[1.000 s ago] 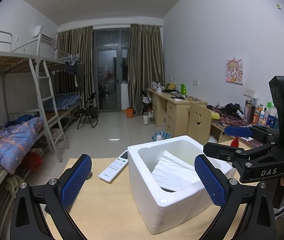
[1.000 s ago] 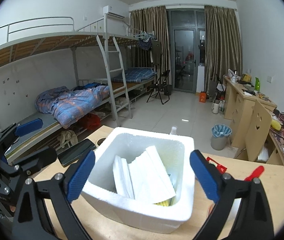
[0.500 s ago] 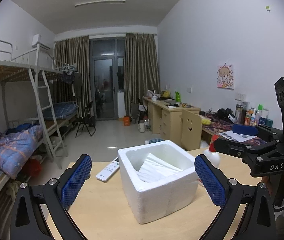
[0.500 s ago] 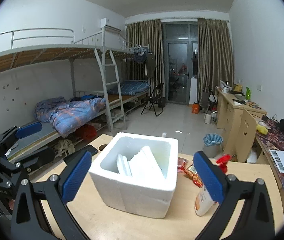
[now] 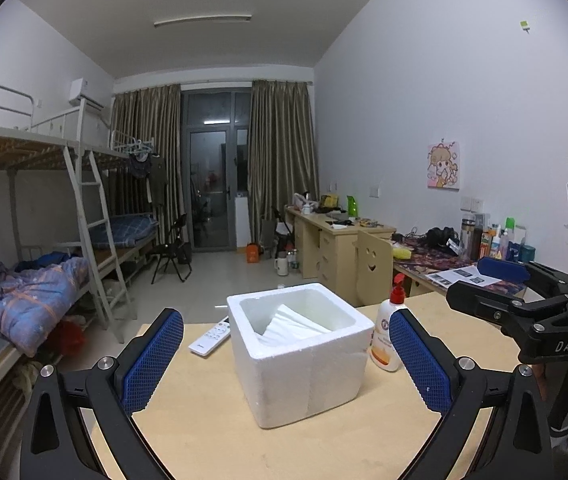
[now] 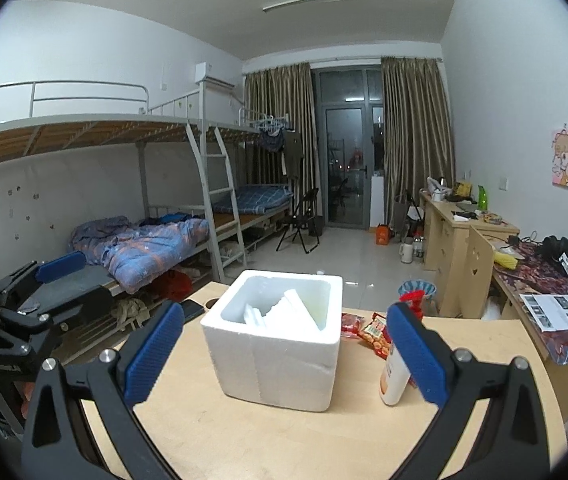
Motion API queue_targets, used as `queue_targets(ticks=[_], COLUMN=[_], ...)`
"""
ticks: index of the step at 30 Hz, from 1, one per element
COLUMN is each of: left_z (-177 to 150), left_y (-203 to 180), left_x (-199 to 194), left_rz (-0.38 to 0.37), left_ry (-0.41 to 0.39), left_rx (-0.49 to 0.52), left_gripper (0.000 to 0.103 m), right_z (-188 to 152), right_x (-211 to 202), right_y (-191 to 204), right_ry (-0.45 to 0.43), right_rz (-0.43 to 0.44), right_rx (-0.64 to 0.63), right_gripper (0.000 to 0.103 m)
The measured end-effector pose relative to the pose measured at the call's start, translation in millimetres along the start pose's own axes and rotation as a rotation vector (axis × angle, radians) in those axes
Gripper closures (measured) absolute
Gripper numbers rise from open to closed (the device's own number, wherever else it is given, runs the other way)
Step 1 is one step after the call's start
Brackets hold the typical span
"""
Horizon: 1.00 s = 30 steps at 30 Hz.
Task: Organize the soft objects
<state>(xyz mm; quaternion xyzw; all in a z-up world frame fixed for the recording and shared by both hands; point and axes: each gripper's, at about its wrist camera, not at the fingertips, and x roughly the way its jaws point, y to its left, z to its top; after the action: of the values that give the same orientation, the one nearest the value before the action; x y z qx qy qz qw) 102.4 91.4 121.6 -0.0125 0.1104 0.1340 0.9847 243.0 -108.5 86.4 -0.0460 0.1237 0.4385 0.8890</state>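
White foam box (image 5: pixel 302 350) mid-table, white foam sheets (image 5: pixel 290 326) leaning inside. Lotion bottle (image 5: pixel 387 334) just beside, remote (image 5: pixel 209 337) behind, snack packets (image 6: pixel 374 334) near. Left gripper (image 5: pixel 286 362) and right gripper (image 6: pixel 284 356) spread wide, empty. Best to square sheets gently, pinch lightly, avoid tipping box

White remote (image 5: pixel 209 337) flat on wooden desk (image 5: pixel 211 432), lotion pump bottle (image 5: pixel 387 338) upright nearby, red snack packets (image 6: pixel 374 336) behind it. Bunk bed (image 6: pixel 123 184) with blue quilt (image 6: pixel 143 246) along left wall; folding chair (image 5: pixel 169 254), curtains (image 5: pixel 281 160) beyond.
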Motion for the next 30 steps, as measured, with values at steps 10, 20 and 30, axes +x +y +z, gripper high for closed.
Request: queue_targets(ticks=[10,20,30], left_z=[-11.4,-46.3,-85.9], left_y=[-7.4,-9.8,-5.0], left_x=[-24.8,-23.5,-24.1], left_rz=[0.009,0.014,-0.003], left_ry=[-0.028,-0.018,-0.001], left_rx=[-0.009,-0.043,-0.079], left_gripper=[0.000,0.000,0.000], right_z=[-19.6,-55.2,-92.6], right_x=[-23.9,-39.6,-48.4], right_y=[10.5,6.6,2.7], right_ry=[-0.034,-0.074,-0.083], right_rz=[-0.017,-0.014,-0.024], right_rx=[-0.015,0.019,0.056], right_gripper=[0.000,0.000,0.000])
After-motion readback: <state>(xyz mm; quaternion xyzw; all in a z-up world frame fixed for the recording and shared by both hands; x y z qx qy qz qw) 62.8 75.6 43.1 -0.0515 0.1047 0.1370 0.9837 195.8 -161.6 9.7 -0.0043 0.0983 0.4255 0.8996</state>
